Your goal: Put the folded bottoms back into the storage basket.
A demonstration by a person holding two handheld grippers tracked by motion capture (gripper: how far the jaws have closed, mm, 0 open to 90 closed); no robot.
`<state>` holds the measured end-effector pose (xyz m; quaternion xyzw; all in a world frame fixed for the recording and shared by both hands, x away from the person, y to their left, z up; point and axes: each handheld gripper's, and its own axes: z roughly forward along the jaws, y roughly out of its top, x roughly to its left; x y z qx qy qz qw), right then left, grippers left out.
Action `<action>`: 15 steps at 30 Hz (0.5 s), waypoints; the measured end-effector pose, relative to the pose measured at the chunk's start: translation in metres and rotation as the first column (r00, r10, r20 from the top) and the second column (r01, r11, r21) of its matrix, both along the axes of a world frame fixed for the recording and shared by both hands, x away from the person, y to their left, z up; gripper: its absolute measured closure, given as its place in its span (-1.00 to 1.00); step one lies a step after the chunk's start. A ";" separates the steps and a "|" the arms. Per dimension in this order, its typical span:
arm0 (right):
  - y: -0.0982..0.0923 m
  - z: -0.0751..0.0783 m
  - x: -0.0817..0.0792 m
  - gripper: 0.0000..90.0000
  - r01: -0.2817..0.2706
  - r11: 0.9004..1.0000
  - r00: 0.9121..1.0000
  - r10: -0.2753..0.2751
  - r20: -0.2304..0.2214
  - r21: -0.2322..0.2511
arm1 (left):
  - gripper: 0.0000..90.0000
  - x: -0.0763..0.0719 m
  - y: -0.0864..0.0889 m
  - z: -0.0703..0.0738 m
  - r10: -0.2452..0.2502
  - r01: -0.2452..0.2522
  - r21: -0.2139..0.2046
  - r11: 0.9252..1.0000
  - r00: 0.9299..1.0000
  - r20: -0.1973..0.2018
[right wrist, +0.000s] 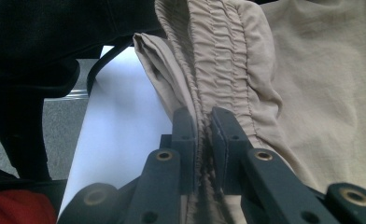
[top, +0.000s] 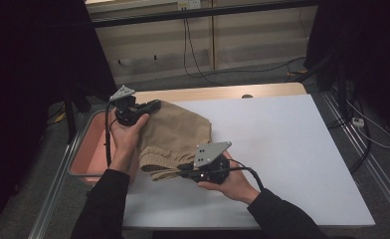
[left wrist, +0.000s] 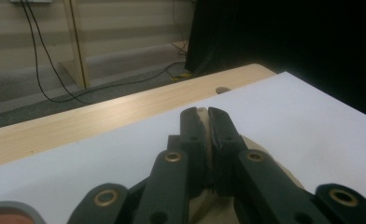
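Right gripper (right wrist: 202,122) up close in its own view: jaws pressed together, pinching the gathered elastic waistband (right wrist: 218,60) of the tan garment (top: 175,137), fabric bunched between the pads. In the high view this gripper (top: 183,168) sits at the near edge of the cloth. Left gripper (left wrist: 203,122) also pressed together, a thin strip of tan fabric caught between the pads; in the high view it (top: 155,105) grips the far left edge of the garment. Garment lies crumpled at the left side of the white table sheet (top: 282,149), partly hanging between the two grips, just beside the pinkish bin (top: 86,149) off the left table edge.

Step looks like lifting and spreading the garment onto the sheet. To do it well: keep both pinches firm, raise evenly, draw the hands apart until the waistband goes taut, then carry rightward so cloth clears the bin rim. Risk: the left grip holds little fabric and could slip.

No brand, label or readable writing on garment, grippers or sheet.
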<state>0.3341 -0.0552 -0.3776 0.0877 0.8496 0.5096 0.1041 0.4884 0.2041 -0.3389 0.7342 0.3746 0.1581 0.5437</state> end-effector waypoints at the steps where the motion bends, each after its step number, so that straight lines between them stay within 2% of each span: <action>1: 0.001 0.001 0.001 0.79 -0.002 1.000 1.000 0.002 0.004 0.000 | 0.91 0.000 0.003 0.001 0.003 -0.003 -0.005 1.000 1.000 0.006; 15: 0.024 0.011 0.012 0.79 -0.020 1.000 1.000 0.019 0.011 0.024 | 0.91 0.001 0.030 0.016 0.054 -0.054 -0.018 0.998 0.998 0.031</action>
